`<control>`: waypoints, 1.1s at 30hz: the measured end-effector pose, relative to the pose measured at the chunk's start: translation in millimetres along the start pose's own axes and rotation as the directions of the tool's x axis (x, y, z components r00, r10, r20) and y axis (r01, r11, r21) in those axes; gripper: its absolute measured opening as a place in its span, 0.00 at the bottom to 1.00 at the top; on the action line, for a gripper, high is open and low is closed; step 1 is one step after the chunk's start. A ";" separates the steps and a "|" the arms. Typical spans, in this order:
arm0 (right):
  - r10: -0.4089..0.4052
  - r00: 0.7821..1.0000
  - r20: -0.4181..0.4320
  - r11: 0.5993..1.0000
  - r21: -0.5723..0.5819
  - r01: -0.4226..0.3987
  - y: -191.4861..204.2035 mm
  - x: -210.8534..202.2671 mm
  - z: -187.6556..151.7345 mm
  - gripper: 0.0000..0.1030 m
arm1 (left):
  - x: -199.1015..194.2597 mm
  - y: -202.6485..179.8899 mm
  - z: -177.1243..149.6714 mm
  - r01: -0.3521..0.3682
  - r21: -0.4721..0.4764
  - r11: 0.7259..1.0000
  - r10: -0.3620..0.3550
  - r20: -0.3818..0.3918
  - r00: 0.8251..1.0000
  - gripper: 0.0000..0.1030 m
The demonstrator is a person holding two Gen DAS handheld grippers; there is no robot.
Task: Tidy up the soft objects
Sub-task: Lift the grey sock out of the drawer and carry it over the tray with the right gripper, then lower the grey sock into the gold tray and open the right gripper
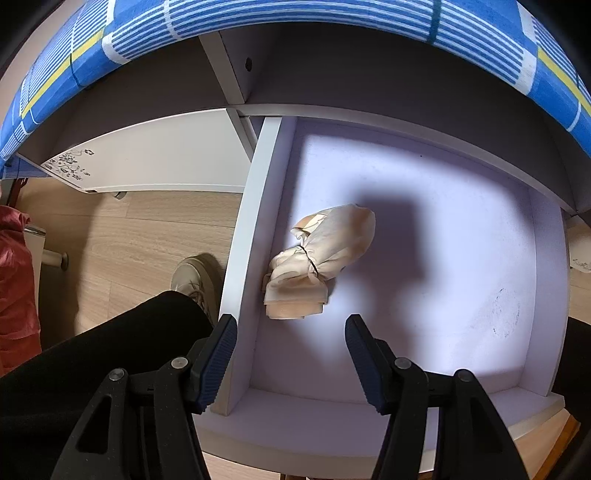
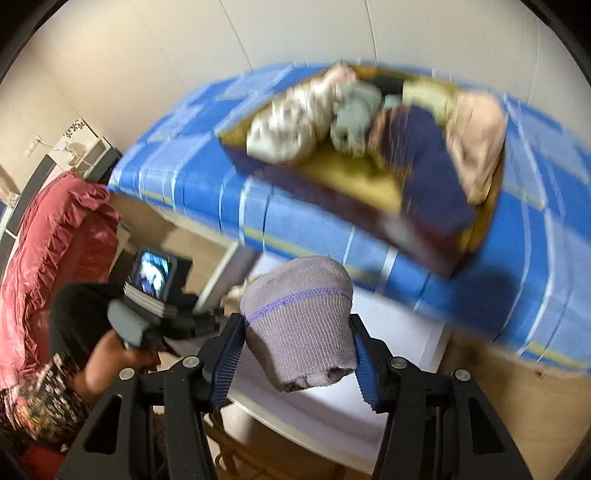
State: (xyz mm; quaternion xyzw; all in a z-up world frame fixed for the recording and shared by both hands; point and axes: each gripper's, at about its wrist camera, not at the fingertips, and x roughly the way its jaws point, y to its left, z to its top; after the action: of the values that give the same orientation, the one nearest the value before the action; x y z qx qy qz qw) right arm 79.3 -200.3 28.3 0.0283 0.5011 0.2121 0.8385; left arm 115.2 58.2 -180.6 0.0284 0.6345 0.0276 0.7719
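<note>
In the left wrist view a cream sock bundle (image 1: pixel 321 254) lies in the open white drawer (image 1: pixel 461 229), close to its left wall. My left gripper (image 1: pixel 291 332) hovers above the drawer's near end, open, with nothing between its fingers. Seen from the right wrist, my right gripper (image 2: pixel 295 339) is shut on a rolled grey sock with a purple stripe (image 2: pixel 299 317), held in the air. Beyond it a yellow tray (image 2: pixel 347 173) on the blue checked bedcover (image 2: pixel 303 218) holds several soft bundles, blurred. My left gripper (image 2: pixel 184 321) and the hand holding it show at the lower left.
The bed's edge with the blue cover (image 1: pixel 295 22) overhangs the drawer's far end. A closed white drawer front (image 1: pixel 155 158) is to the left, above wooden floor (image 1: pixel 129 236). A person's shoe (image 1: pixel 195 277) and dark trouser leg (image 1: pixel 110 350) stand beside the drawer. A red quilt (image 2: pixel 55 258) lies left.
</note>
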 end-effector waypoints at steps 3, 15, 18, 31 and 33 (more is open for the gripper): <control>-0.036 0.998 0.056 0.999 -0.009 0.036 -8.1 -25.8 24.2 0.54 | -0.8 0.4 -0.5 0.005 -0.002 1.000 -0.005 0.002 1.000 0.60; -0.185 0.972 0.145 0.983 0.029 0.182 -42.7 -31.0 130.8 0.54 | -2.0 -1.6 -0.4 0.015 0.002 1.000 -0.015 0.002 1.000 0.60; -0.198 0.970 0.141 0.980 0.049 0.193 -47.0 -23.7 145.1 0.54 | -2.6 -2.1 -0.5 0.020 0.001 1.000 -0.020 0.004 1.000 0.60; -0.259 0.960 0.106 0.964 0.087 0.250 -68.3 7.1 171.9 0.55 | -4.9 -1.9 0.1 0.040 -0.001 0.999 -0.040 0.016 0.999 0.60; -0.260 0.960 0.100 0.963 0.092 0.252 -70.1 11.5 173.6 0.54 | -5.2 -1.5 0.1 0.043 -0.003 0.999 -0.043 0.015 0.999 0.60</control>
State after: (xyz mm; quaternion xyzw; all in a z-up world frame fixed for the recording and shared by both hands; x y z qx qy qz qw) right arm 254.8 -230.9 86.7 0.0078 0.4610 0.0801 0.8837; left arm 114.4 56.3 -175.7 0.0138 0.6291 0.0120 0.7771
